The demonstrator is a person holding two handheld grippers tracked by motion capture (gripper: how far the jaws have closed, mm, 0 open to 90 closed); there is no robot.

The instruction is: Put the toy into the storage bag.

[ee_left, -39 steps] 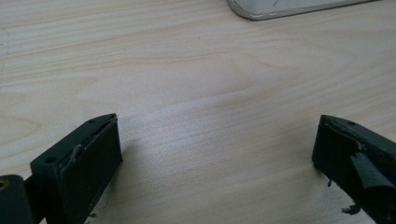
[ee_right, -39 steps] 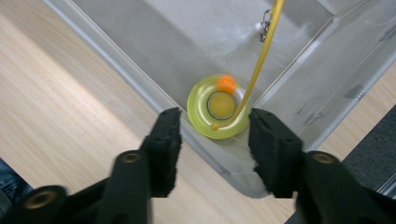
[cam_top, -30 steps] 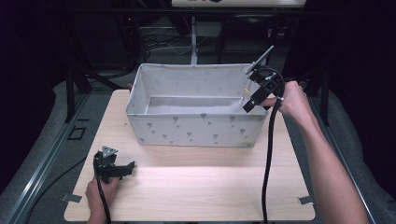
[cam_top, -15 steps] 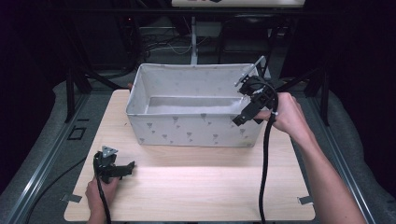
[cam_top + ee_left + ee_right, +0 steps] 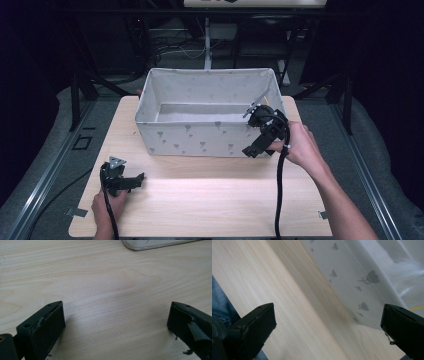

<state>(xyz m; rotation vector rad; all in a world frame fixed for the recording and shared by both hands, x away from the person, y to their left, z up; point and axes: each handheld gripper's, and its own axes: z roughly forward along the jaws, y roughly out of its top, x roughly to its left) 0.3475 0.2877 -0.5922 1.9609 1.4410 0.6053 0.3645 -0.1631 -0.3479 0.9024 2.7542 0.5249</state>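
While your left tongs [image 5: 131,181] are resting spread on the counter [image 5: 210,200], your right tongs [image 5: 257,145], spread, are hovering beside the fabric bin [image 5: 200,137].

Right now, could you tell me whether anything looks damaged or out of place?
Only wear: the pad on the left tongs is torn and peeling on one jaw, with black crumbs on the table. The fabric bin sits upright and square; both tongs are open.

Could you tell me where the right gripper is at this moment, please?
In the high view the right gripper hangs at the right front corner of the grey patterned fabric bin, jaws open, above the wooden table.
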